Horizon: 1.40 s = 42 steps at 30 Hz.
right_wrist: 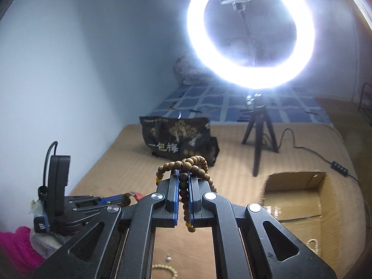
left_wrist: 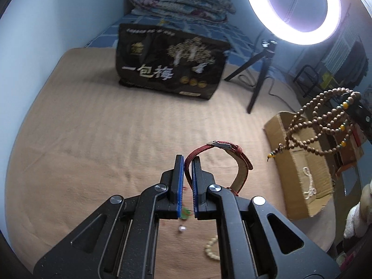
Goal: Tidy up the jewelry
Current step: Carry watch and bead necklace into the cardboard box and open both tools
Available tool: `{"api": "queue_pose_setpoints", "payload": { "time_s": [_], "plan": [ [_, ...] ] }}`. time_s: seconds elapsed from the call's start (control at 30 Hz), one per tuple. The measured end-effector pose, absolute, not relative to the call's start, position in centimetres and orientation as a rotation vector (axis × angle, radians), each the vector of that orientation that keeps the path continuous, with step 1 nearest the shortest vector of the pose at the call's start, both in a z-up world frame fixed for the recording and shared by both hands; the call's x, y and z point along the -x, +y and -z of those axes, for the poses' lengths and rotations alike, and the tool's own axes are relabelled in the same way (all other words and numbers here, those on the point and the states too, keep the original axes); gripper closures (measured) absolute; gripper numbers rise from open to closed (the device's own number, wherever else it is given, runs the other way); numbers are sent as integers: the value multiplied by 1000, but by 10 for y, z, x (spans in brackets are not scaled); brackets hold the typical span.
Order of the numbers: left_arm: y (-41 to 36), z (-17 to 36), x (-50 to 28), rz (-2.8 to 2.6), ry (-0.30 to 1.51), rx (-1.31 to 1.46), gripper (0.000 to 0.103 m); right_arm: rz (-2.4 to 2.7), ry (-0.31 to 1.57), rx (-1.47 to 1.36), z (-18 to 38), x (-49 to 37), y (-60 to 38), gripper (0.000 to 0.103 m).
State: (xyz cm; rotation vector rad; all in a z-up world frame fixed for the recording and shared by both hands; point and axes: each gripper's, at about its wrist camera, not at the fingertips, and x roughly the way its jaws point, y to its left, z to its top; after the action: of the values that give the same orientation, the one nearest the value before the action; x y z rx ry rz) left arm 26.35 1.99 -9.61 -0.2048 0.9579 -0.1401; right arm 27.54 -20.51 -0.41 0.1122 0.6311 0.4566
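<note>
Left hand-held gripper (left_wrist: 188, 162): blue-padded black fingers clamped on a red woven watch strap (left_wrist: 234, 153) with a metal buckle, the strap looping up and to the right of the fingertips, above the ribbed tan bed cover (left_wrist: 93, 127). Right hand-held gripper (right_wrist: 183, 176): fingers clamped on a long strand of round brown wooden beads (right_wrist: 186, 165) with a few yellow ones, coils draped over the fingertips. Below them: open corrugated cardboard box (left_wrist: 300, 162) holding a pearl strand (left_wrist: 309, 183); loose pearl (left_wrist: 182, 229) and cream bead bracelet (left_wrist: 210, 248) on the cover.
</note>
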Motion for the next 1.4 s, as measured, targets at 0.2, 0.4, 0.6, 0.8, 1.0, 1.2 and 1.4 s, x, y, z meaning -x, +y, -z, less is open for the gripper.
{"api": "queue_pose_setpoints", "payload": {
  "time_s": [0.2, 0.4, 0.6, 0.8, 1.0, 1.2, 1.4],
  "plan": [
    [-12, 81, -256, 200, 929, 197, 99, -393, 597, -117, -5, -271, -238, 98],
    [-56, 72, -249, 286, 922, 176, 99, -314, 587, -143, -2, -272, -278, 98],
    [-100, 70, -246, 358, 917, 150, 99, -246, 599, -168, 5, -277, -315, 98],
    [-140, 76, -248, 412, 936, 135, 99, -197, 644, -151, 24, -283, -340, 98],
    [-173, 88, -250, 458, 972, 119, 99, -176, 691, -196, 43, -293, -362, 98],
    [-195, 99, -250, 484, 1004, 108, 99, -168, 739, -208, 57, -296, -369, 98],
    [-207, 108, -252, 521, 1044, 103, 98, -164, 773, -241, 64, -297, -377, 98]
  ]
}}
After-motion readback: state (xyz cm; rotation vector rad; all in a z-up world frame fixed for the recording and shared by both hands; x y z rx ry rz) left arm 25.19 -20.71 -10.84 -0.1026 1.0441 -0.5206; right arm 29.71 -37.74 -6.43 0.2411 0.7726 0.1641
